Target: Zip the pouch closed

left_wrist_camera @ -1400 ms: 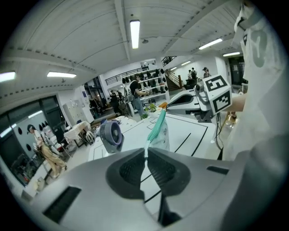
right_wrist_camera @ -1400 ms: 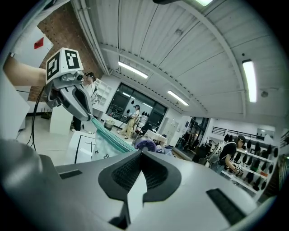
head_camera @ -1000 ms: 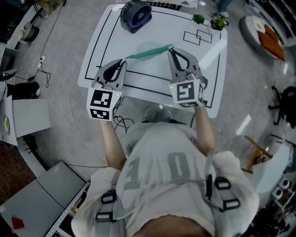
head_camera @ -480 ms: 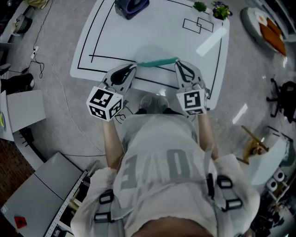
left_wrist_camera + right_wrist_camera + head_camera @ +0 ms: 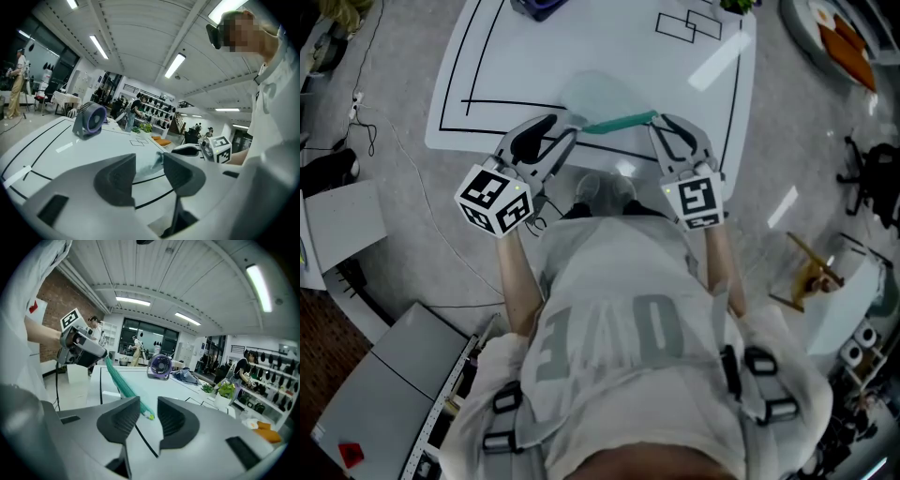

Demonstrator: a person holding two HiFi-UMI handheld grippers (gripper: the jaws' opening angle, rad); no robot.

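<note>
Workshop-type room, strip lights overhead, shelving and people at the back. Big white bench with black line markings (image 5: 534,56) and a purple-grey desk fan (image 5: 90,119) at its far side.

A translucent soft pouch with a teal zip strip (image 5: 617,122) looks to lie near the bench's front edge, strip running side to side between the two tools.

Left tongs (image 5: 565,129): jaws have just been opening and stand well apart, with the pouch's end in the gap, unpinched. Right tongs (image 5: 668,124): also just opened, narrower gap. The strip's end with the small yellow-green zip pull (image 5: 149,416) sits between the jaws, pads not pressing it. So both are released.

Handling, my read: thin film, very light, floppy, probably slick. It'll slide or buckle if pushed. Clamp the strip's end with one tool and pinch the pull with the other, keeping the strip taut.

Views:
- The head view gives the layout, but the pull is too small to see there.
- The right gripper view shows the pull and the full run of the strip to the left tool.
- The left gripper view shows only blurred film in the gap.
- No view tells me whether the zip is shut.
</note>
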